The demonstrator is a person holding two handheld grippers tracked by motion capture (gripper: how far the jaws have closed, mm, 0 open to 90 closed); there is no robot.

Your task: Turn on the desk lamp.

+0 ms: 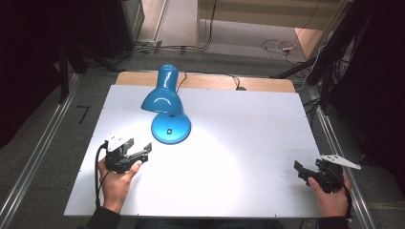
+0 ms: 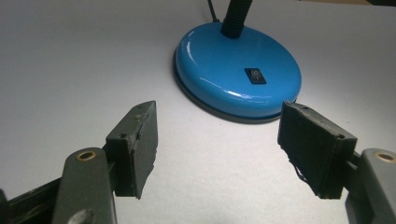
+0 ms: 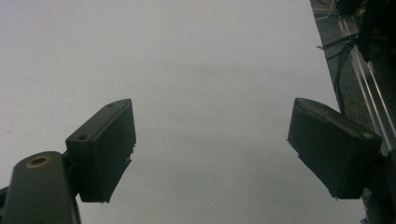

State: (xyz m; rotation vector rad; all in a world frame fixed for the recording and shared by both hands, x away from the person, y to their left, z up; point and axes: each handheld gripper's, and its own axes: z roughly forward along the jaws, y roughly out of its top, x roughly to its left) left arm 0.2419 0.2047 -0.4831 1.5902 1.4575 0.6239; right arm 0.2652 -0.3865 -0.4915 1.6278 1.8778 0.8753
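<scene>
The blue desk lamp (image 1: 165, 107) stood lit at the table's (image 1: 248, 143) far left. The left gripper (image 2: 217, 144), jaws wide and empty, faced its rocker switch (image 2: 255, 75); the right gripper (image 3: 210, 144) waited wide, so switching seemingly remained.

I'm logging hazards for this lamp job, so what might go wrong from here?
The left gripper is open near the lamp base; its wide jaws may miss the small black switch or shove the base. The shade leans over the base toward that hand, so a lift could knock it. The cord behind might snag.
</scene>
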